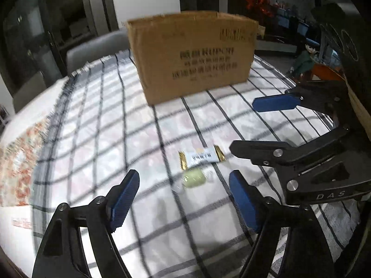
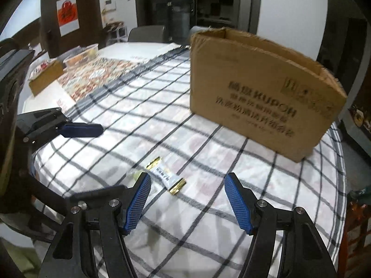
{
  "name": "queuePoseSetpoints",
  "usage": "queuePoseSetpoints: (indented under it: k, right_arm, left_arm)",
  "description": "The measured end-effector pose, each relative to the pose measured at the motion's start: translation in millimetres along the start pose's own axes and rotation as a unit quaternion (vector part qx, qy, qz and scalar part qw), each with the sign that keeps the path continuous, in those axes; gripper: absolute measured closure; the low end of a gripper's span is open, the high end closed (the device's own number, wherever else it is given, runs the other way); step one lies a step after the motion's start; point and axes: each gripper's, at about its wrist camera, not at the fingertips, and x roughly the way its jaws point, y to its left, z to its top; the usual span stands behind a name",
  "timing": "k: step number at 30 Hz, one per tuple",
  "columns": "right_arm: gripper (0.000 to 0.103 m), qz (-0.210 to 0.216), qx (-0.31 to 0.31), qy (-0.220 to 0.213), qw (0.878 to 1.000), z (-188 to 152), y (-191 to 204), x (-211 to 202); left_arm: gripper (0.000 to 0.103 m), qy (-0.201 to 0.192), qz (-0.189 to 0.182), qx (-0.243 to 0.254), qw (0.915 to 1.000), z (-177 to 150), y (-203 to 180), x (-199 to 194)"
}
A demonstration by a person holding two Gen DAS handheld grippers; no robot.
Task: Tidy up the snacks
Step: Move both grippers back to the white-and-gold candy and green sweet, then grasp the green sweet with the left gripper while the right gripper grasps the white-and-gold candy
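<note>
Two snacks (image 1: 201,157) lie touching on the tablecloth (image 1: 116,127) — the box (image 1: 192,53) well behind them.

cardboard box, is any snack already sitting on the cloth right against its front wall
No: the cardboard box has bare checked cloth along its front, and the gold-ended snack bar and green candy lie well short of it.

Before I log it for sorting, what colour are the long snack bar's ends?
Gold, on a white wrapper; clearest in the left wrist view.
</note>
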Motion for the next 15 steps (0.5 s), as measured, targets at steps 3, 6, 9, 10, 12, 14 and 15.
queuePoseSetpoints:
  k: [3, 6, 9, 10, 12, 14, 15]
  right_arm:
    - [0.036, -0.002, 0.008, 0.010, 1.000, -1.5, -2.8, 8.3]
    - [0.036, -0.005, 0.019, 0.015, 1.000, -4.2, -6.8, 12.3]
    - [0.036, -0.003, 0.023, 0.018, 1.000, -5.9, -8.3, 15.5]
    - [0.036, -0.003, 0.025, 0.018, 1.000, -6.2, -8.8, 15.8]
    - [0.036, -0.002, 0.027, 0.020, 0.999, -6.7, -9.6, 16.7]
    - [0.036, -0.002, 0.029, 0.021, 0.999, -7.4, -10.4, 17.4]
    - [0.036, -0.001, 0.030, 0.023, 0.999, -7.7, -10.8, 18.3]
  left_arm:
    - [0.035, 0.018, -0.016, -0.009, 0.9997, -2.3, 1.7, 16.0]
    - [0.040, 0.025, -0.021, -0.013, 0.9994, -3.6, 1.7, 26.4]
    - [0.043, 0.027, -0.022, -0.015, 0.9993, -2.2, 1.0, 33.1]
    - [0.044, 0.030, -0.026, -0.016, 0.9991, -1.5, 1.2, 35.0]
    - [0.048, 0.033, -0.031, -0.022, 0.9988, -1.9, 1.3, 38.3]
    - [0.050, 0.036, -0.033, -0.023, 0.9985, -1.9, 1.0, 41.4]
    - [0.052, 0.037, -0.032, -0.023, 0.9986, -2.0, 0.5, 42.9]
